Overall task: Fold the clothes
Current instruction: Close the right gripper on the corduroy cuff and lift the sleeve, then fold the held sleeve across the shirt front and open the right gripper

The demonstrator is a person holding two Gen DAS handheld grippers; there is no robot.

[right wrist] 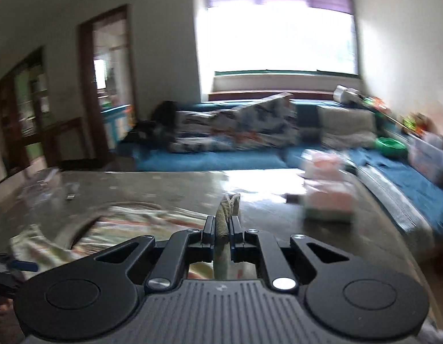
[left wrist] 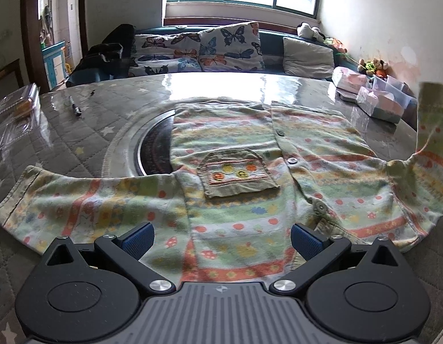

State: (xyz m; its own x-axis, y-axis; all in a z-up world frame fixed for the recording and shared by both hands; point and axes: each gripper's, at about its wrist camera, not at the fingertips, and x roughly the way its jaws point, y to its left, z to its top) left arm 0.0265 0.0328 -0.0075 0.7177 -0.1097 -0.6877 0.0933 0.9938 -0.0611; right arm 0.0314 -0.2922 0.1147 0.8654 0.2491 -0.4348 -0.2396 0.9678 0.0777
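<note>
A little striped shirt lies spread on the counter, one sleeve lifted.

From the left wrist view, the left hand-held gripper [left wrist: 220, 242] hovers over the near edge of the shirt [left wrist: 244, 177] with its blue pads [left wrist: 138, 239] wide apart, holding nothing. The shirt lies flat on the counter [left wrist: 78, 132], its pocket [left wrist: 238, 173] facing up. One sleeve [left wrist: 430, 132] rises at the shirt's right side. A pen [left wrist: 75, 107] lies well left of the shirt, and boxes [left wrist: 378, 100] sit past its right side. From the right wrist view, which is blurry, the right hand-held gripper [right wrist: 222, 226] is pinched tight on a fold of the shirt [right wrist: 223, 223], and the rest of the shirt lies lower left.
</note>
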